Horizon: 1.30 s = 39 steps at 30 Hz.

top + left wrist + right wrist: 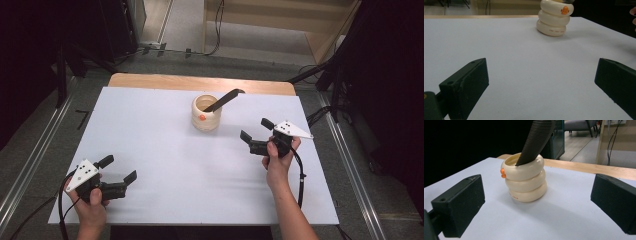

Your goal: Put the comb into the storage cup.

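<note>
Left hand-held gripper (pixel 119 169) sits low at the counter's (pixel 165 165) near-left corner, jaws spread wide and empty. Mid-counter stands a cream ringed holder (pixel 206 114) with a black comb (pixel 223 100) leaning out. Right hand-held gripper (pixel 256 129) faces it, equally wide and empty.

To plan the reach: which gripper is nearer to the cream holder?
Right. The right gripper is just beside the cream holder; the left gripper is far back near the table's front-left corner.

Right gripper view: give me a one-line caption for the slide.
Open right gripper faces a cream ringed cup holding a leaning black comb on a white table.
</note>
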Tool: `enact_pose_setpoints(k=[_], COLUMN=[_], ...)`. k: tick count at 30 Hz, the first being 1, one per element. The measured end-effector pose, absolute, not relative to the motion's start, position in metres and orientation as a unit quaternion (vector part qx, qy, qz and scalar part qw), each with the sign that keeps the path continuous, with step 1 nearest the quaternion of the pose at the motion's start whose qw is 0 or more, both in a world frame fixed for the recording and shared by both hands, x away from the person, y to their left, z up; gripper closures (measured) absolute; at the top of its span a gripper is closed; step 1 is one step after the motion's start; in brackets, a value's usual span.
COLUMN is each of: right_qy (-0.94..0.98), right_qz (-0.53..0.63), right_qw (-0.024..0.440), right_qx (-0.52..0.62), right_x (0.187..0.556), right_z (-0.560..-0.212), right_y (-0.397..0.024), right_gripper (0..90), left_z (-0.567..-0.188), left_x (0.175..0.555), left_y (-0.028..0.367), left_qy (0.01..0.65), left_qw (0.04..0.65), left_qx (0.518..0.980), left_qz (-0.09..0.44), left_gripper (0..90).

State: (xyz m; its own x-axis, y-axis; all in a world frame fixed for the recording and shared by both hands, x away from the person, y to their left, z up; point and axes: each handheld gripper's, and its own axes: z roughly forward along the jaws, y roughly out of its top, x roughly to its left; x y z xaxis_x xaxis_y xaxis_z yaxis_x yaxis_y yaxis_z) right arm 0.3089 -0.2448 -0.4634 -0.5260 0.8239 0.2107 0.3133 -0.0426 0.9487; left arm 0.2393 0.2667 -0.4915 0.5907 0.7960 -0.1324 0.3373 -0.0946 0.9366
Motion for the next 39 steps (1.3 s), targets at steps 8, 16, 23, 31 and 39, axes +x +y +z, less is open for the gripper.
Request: enact_pose_setpoints(k=[8, 16, 23, 31, 39], right_qy=[0.662, 0.661, 0.66, 0.659, 0.656], right_qz=[0.57, 0.567, 0.562, 0.557, 0.552], right_qw=[0.233, 0.244, 0.25, 0.256, 0.258], right_qx=[0.427, 0.428, 0.432, 0.436, 0.445], right_x=[0.292, 0.276, 0.262, 0.248, 0.235], right_z=[-0.468, -0.469, -0.474, -0.477, -0.484], right_y=[-0.255, -0.27, -0.281, -0.291, -0.302], right_gripper=[0.0, 0.0, 0.0, 0.0, 0.0], left_z=[-0.491, -0.492, -0.492, -0.491, -0.491], left_x=[0.239, 0.239, 0.239, 0.239, 0.239], left_y=[0.267, 0.266, 0.266, 0.266, 0.268], left_qy=[0.399, 0.4, 0.4, 0.4, 0.402], left_qw=[0.541, 0.541, 0.541, 0.54, 0.544], left_qx=[0.709, 0.709, 0.709, 0.709, 0.706], left_qz=[0.212, 0.211, 0.212, 0.213, 0.21], left_gripper=[0.0, 0.0, 0.0, 0.0, 0.0])
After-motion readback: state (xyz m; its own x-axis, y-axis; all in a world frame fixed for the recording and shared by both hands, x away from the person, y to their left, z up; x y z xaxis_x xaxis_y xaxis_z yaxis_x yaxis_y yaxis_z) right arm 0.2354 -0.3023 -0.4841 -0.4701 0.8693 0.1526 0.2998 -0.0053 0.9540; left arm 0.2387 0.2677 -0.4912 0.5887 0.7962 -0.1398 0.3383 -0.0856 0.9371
